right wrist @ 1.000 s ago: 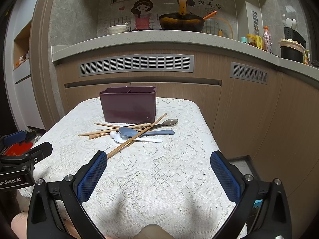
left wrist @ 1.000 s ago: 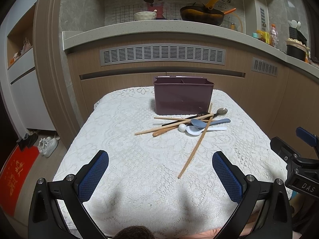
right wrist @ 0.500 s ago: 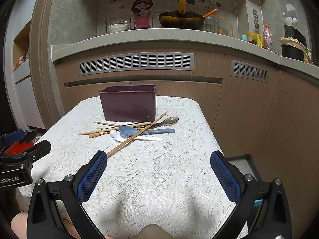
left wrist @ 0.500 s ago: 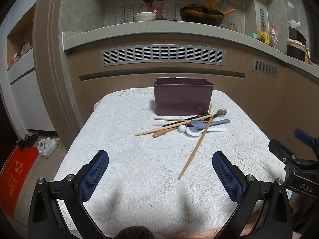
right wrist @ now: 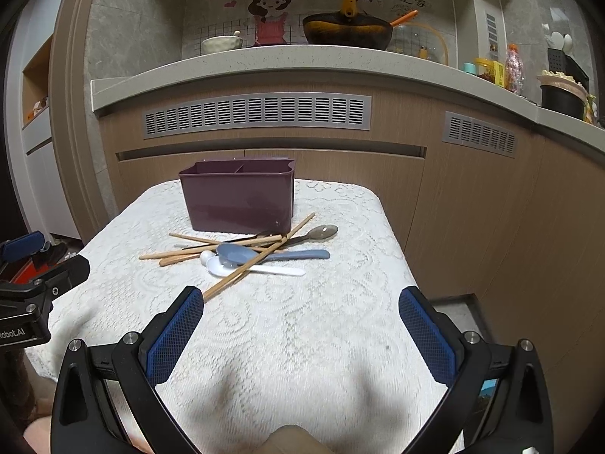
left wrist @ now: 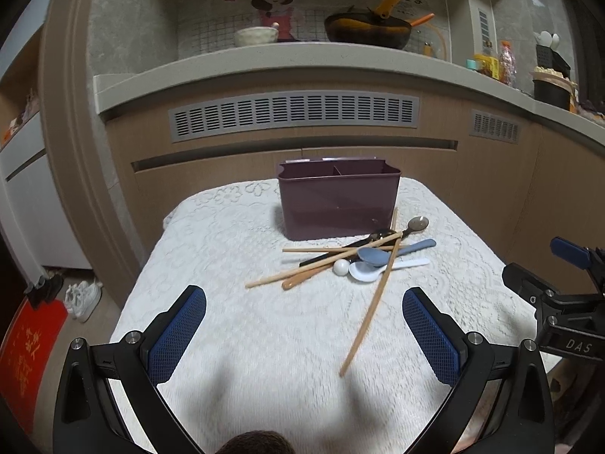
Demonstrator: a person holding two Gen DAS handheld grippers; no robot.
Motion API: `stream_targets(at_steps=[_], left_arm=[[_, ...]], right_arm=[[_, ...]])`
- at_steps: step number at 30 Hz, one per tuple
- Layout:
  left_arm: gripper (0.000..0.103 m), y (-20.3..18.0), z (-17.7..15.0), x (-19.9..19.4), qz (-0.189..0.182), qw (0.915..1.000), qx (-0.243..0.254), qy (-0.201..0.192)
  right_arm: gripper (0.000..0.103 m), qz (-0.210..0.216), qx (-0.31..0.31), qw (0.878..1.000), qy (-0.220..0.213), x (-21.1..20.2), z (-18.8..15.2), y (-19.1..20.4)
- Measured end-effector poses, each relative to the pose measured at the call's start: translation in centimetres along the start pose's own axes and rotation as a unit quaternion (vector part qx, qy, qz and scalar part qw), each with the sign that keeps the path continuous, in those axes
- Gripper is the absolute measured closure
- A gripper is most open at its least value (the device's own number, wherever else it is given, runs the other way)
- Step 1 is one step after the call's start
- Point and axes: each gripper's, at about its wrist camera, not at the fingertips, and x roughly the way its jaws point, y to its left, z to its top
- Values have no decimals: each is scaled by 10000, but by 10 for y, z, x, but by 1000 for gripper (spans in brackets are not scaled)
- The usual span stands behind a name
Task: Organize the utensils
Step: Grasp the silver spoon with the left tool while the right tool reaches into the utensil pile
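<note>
Both tools, left tool and right tool, released; crossed chopsticks ahead could scatter spoons when lifted.

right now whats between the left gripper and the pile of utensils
Mostly bare lace tablecloth. Only the long chopstick trails from the pile toward the open left gripper, seen in the left wrist view.

A pale stone counter curves above wood-panelled cabinets with grey vents. The tiled wall carries cartoon stickers (a girl in pink). White shoes lie on the floor.
</note>
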Motion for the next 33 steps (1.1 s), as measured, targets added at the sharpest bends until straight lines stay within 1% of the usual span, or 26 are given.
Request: stream_targets(at_steps=[4,6,10,14,19,23,27,30,33], left_arm=[[0,9,9,29,-209,9995,-18,247],[0,14,13,47,-199,9992,-12,342],[0,26,19,77,-164,9987,-6,490],[0,33,26,102,-325,9980,59,548],[0,33,32,128,-404,9969,205,639],[0,29,34,140,-510,9964,412,543],[0,28,34,145,-662,9956,436,497],[0,29,35,148,-726,9952,410,505],[0,32,38,151,-812,9947,386,507]], right_arm=[[0,-4,-78,9998,174,25,10,-3],[0,-12,-119,9996,275,40,13,-4],[1,94,-213,9979,611,79,21,-3],[1,185,-280,9960,828,113,29,-2],[1,36,-159,9943,1057,159,40,-13],[1,-53,4,9921,1250,193,51,-22],[13,-315,112,9893,1421,227,61,-28],[15,-451,321,9861,1567,250,65,-32],[20,-527,337,9828,1738,265,63,-29]])
